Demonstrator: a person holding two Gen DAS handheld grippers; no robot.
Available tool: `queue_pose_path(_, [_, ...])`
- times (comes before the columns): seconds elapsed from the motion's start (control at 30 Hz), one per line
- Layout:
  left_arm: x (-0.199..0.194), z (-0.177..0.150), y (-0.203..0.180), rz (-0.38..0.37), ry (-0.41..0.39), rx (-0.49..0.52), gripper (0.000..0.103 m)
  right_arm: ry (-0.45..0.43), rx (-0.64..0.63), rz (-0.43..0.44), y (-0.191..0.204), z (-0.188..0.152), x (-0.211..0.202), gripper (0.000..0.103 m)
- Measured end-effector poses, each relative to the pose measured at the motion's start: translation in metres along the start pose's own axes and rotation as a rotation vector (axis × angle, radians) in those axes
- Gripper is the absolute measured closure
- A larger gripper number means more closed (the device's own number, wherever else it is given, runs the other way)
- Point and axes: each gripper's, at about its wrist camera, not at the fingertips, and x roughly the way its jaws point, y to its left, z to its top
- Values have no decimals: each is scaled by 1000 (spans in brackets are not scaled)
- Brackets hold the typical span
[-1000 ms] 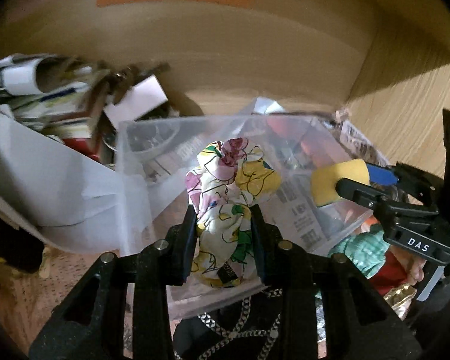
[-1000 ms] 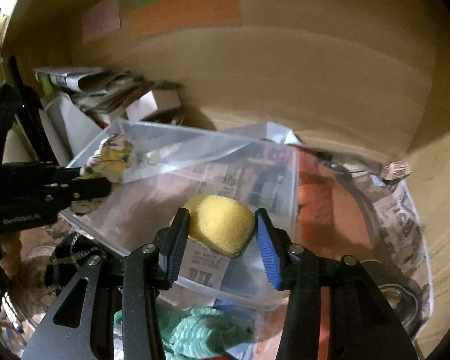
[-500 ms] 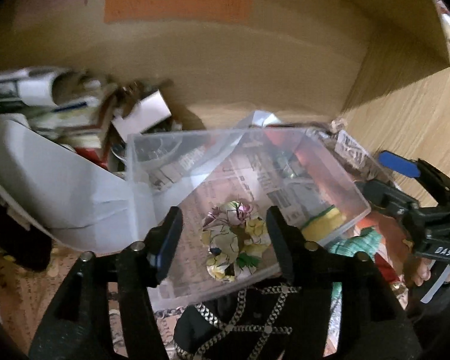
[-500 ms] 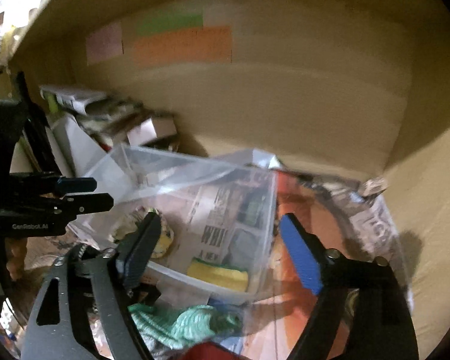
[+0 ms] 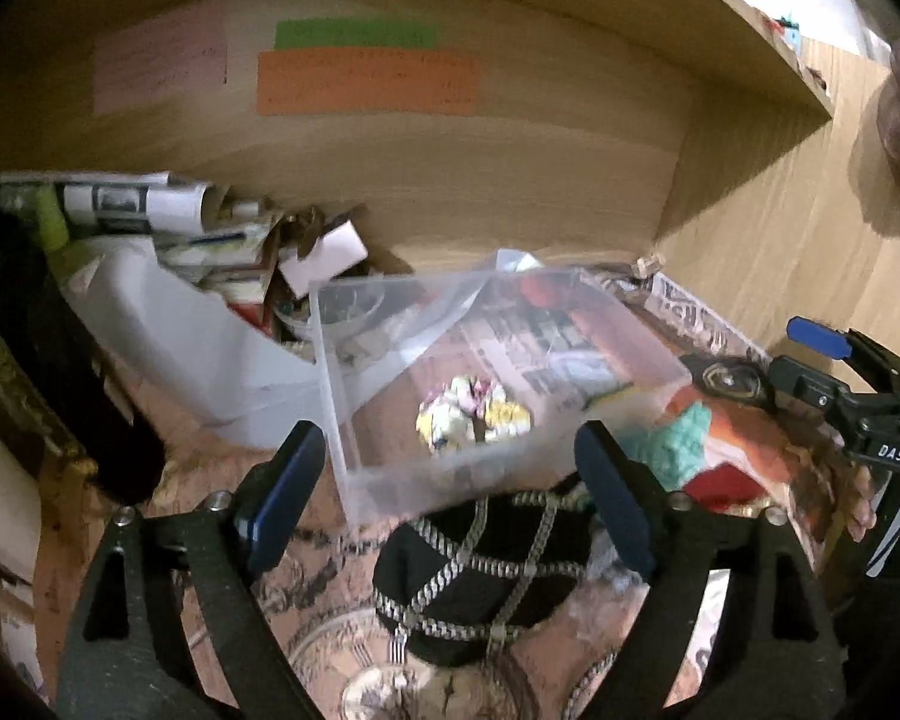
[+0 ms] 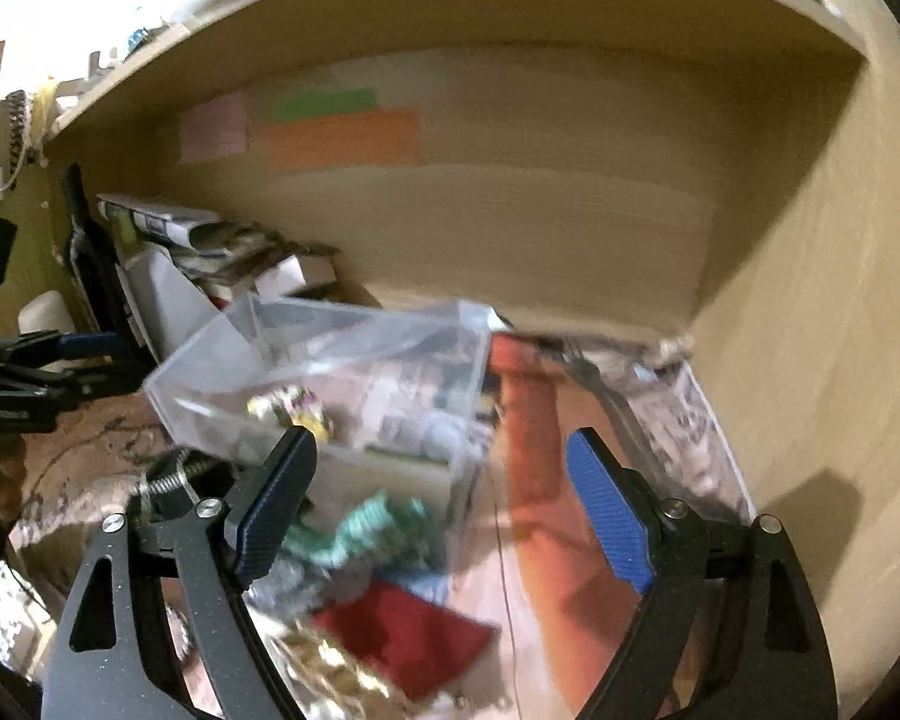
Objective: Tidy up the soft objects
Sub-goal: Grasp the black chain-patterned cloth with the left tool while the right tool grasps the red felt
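Note:
A clear plastic box (image 5: 342, 396) stands on the shelf floor; it also shows in the right wrist view (image 6: 210, 360). A floral fabric scrunchie (image 5: 471, 414) lies inside it, seen too in the right wrist view (image 6: 288, 411). A yellow sponge (image 5: 609, 393) lies in the box's right end. My left gripper (image 5: 450, 504) is open and empty, in front of the box. My right gripper (image 6: 444, 504) is open and empty, held back above the items in front of the box. A teal knitted cloth (image 5: 675, 438) lies outside the box, also in the right wrist view (image 6: 366, 531).
A black pouch with a chain pattern (image 5: 480, 576) lies in front of the box. A red cloth (image 6: 408, 630) and gold item (image 6: 330, 666) lie nearby. Papers and a white sheet (image 5: 168, 312) pile at the left. Wooden shelf walls (image 5: 750, 252) close in the back and right.
Both grippers opened and let go: the scrunchie and the yellow sponge dropped into the clear box. Both grippers then drew back and up, away from the box.

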Motion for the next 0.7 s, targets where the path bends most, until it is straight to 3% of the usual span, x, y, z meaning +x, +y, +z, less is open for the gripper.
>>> queue_pose_path(0.23, [15, -31, 5, 22, 78, -14, 17, 117, 86, -10, -17, -42, 11, 19])
queue_pose_path(0.47, [45, -55, 13, 21, 178, -52, 17, 220, 163, 67, -20, -71, 24, 19])
queue_pose_path(0.7, [68, -67, 6, 4, 241, -45, 18, 219, 192, 99, -20, -77, 14, 19])
